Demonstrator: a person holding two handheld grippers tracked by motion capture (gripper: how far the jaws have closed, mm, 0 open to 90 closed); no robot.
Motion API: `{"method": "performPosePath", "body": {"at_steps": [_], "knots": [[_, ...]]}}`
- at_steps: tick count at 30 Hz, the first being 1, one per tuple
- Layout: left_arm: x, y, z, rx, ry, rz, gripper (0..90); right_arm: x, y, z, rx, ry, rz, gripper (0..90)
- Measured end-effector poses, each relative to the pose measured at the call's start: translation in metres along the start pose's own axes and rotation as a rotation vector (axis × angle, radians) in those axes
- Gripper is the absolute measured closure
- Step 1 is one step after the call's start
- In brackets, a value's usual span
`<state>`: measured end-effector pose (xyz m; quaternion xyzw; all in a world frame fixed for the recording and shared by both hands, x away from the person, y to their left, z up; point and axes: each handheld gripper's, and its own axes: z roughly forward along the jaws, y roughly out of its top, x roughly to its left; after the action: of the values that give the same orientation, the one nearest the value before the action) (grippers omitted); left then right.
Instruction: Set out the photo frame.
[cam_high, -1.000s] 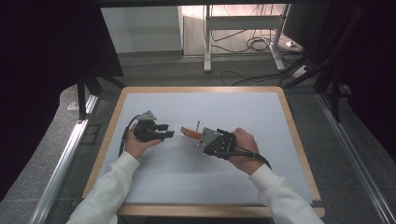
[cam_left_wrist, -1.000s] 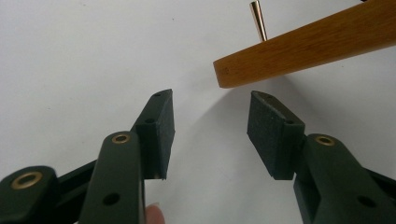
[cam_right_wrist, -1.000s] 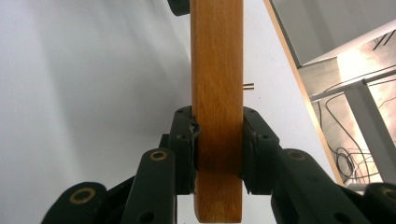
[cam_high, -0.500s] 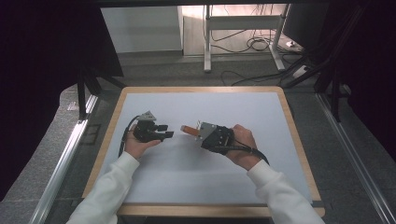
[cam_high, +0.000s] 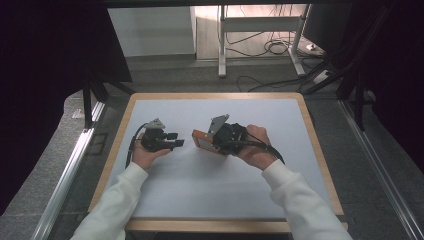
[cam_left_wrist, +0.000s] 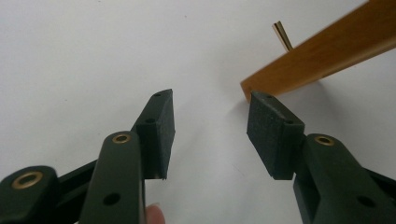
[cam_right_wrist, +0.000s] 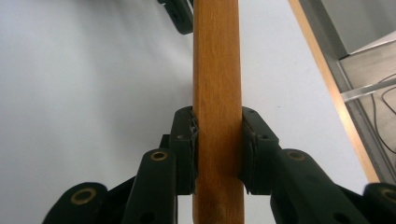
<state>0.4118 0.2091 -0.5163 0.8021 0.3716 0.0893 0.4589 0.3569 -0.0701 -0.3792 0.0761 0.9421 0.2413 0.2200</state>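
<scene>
White counter (cam_high: 210, 190) lay bare around one wooden block (cam_high: 204, 142), lifted just off it. Right gripper (cam_high: 214, 142) clamped its fingers on the block, presenting the free end toward the left gripper (cam_high: 176, 144), whose fingers waited open just beside that end, probably for a handover.

The flat wooden piece (cam_right_wrist: 217, 107) between the right gripper's (cam_high: 212, 141) black pads is a warm orange-brown with a fine lengthwise grain. Both hand-held two-jaw grippers are matt black with small brass-coloured rivets; the left gripper (cam_left_wrist: 210, 135) shows the same black, and each carries a grey three-cornered plate. The tabletop (cam_high: 210, 195) is plain pale grey-white, framed by a light wooden rim. The person's sleeves (cam_high: 300, 200) are white
</scene>
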Motion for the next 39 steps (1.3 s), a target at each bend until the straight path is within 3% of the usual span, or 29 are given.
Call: {"method": "performPosePath", "body": {"at_steps": [8, 13, 15, 19, 23, 32, 35, 39], "knots": [[-0.001, 0.0, 0.001, 0.009, 0.003, 0.004, 51.5, -0.001, -0.005, -0.019, -0.028, 0.064, 0.014, 70.6], [-0.001, 0.0, 0.002, 0.008, 0.004, 0.007, 51.5, -0.002, -0.012, -0.029, -0.041, 0.132, 0.02, 70.6], [-0.001, 0.0, 0.002, 0.012, 0.003, 0.008, 51.5, -0.002, -0.017, -0.03, -0.038, 0.169, 0.02, 70.5], [-0.002, 0.0, 0.003, 0.013, 0.002, 0.008, 51.6, -0.003, -0.022, -0.026, -0.02, 0.2, 0.017, 70.5], [-0.002, 0.0, 0.004, 0.017, 0.002, 0.015, 51.5, -0.012, -0.025, -0.024, -0.044, 0.221, 0.038, 70.3], [-0.003, 0.0, 0.003, 0.014, -0.002, 0.019, 51.4, -0.022, -0.02, -0.012, -0.064, 0.198, 0.074, 69.3], [-0.004, 0.0, 0.004, 0.017, -0.004, 0.017, 51.3, -0.026, -0.018, -0.009, -0.059, 0.155, 0.073, 68.8], [-0.004, 0.0, 0.005, 0.024, -0.008, 0.026, 51.1, -0.034, -0.024, -0.005, -0.077, 0.13, 0.121, 68.1]]}}
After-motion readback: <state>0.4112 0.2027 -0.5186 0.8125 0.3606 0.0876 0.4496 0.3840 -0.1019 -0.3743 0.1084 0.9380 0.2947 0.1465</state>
